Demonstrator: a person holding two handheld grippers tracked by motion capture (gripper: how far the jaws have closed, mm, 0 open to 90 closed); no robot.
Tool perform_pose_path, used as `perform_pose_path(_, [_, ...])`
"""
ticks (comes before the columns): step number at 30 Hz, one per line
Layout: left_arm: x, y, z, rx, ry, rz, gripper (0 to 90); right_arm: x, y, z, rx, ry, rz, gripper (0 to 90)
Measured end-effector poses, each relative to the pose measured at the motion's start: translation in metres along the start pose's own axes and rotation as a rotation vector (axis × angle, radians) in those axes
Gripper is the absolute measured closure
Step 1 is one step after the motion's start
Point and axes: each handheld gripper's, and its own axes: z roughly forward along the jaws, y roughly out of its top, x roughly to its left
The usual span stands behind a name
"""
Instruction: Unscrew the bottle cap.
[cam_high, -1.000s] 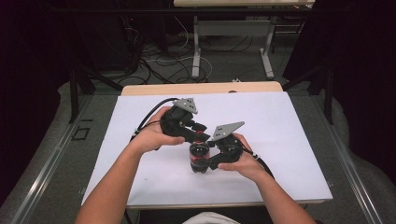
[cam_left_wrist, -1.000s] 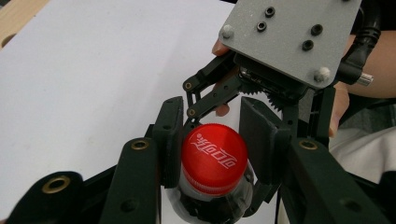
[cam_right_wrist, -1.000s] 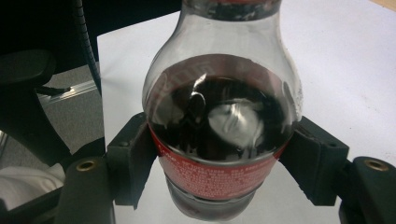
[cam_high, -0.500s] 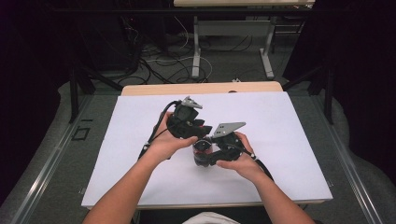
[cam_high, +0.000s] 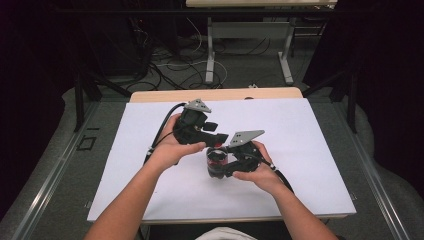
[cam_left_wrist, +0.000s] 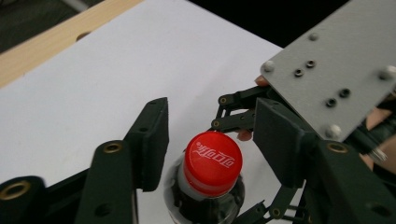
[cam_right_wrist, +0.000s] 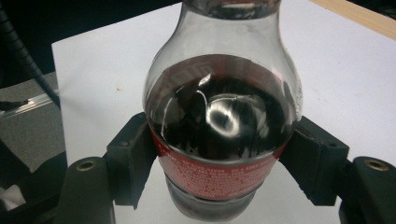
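A small cola bottle (cam_high: 216, 165) with dark liquid, a red label and a red cap (cam_left_wrist: 213, 161) stands on the white table (cam_high: 300, 135). My right gripper (cam_right_wrist: 224, 163) is shut on the bottle (cam_right_wrist: 223, 126), one jaw pressed against each side at the label. In the high view the right gripper (cam_high: 226, 167) sits at the bottle's right. My left gripper (cam_left_wrist: 215, 135) is open and hangs over the bottle's top, with a jaw on each side of the cap and a small gap to it. In the high view the left gripper (cam_high: 214, 141) comes in from the upper left.
The right gripper's grey three-cornered plate (cam_left_wrist: 332, 70) rises close behind the left gripper's right jaw. A bare wooden strip (cam_high: 215, 94) runs along the table's far edge. Beyond it are cables and table legs (cam_high: 210, 55) on the floor.
My left gripper has drifted a little to the right and closer to the bottle's top. The right gripper has kept its hold on the bottle, almost unmoved.
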Motion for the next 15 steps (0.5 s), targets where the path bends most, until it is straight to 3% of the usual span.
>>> perform_pose_path(1, [0.002, 0.0, -0.003, 0.02, -0.04, 0.014, 44.7, 0.0, 0.0, 0.0, -0.001, 0.004, -0.002, 30.2])
perform_pose_path(3, [0.005, -0.003, -0.004, 0.041, -0.059, 0.052, 45.7, 0.0, 0.0, 0.0, -0.003, 0.012, -0.008, 30.2])
perform_pose_path(6, [0.008, -0.006, 0.0, 0.051, -0.031, 0.071, 47.7, 0.001, 0.001, 0.0, -0.006, 0.022, -0.01, 30.2])
perform_pose_path(8, [0.01, -0.008, 0.003, 0.035, -0.044, 0.035, 49.2, 0.001, 0.001, 0.0, -0.002, 0.023, -0.015, 30.2])
perform_pose_path(12, [0.013, -0.009, 0.007, 0.033, -0.074, 0.024, 52.0, 0.002, 0.001, 0.001, 0.002, 0.022, -0.017, 30.2])
perform_pose_path(15, [0.011, -0.008, 0.011, 0.022, -0.06, 0.024, 56.4, 0.002, 0.0, 0.002, 0.006, 0.019, -0.019, 30.2])
